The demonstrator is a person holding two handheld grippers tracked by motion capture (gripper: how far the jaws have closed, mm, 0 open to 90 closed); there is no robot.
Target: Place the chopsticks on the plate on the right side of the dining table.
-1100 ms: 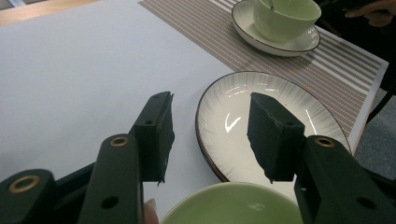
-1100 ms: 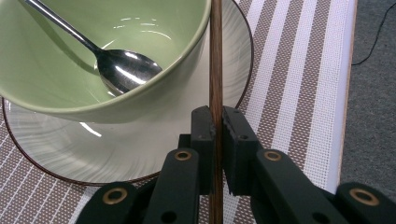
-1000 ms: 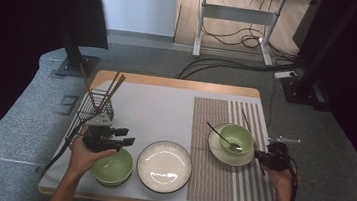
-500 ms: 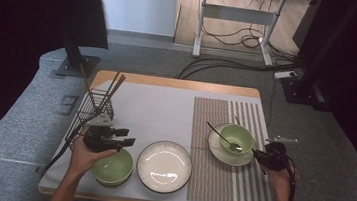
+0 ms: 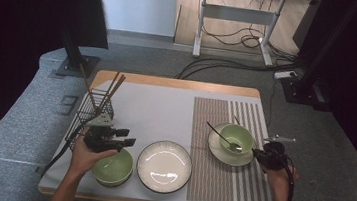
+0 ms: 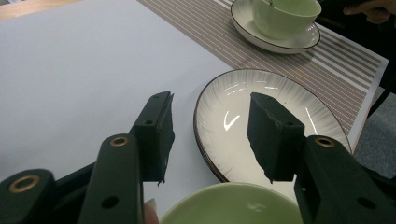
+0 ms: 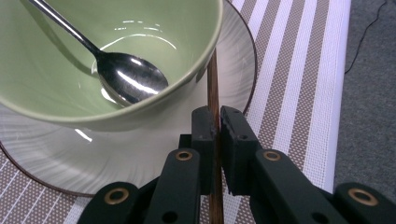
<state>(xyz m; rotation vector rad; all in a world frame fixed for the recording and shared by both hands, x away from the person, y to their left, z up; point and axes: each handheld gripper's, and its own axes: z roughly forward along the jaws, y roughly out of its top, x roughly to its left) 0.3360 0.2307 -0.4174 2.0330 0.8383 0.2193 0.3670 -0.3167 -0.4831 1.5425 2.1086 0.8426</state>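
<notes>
Wooden chopstick pinched between the closed jaws of the right hand-held gripper, lying against the saucer beside the bowl. Risk: a twist levers the bowl. Left hand-held gripper gapes empty over the plate.

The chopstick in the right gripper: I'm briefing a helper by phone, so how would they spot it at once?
Start at the striped mat on the table's right side, where a green bowl with a spoon sits on a white saucer. Beside that saucer, the right gripper is shut on one thin brown wooden chopstick, unlike the bundle standing in the wire basket.
</notes>
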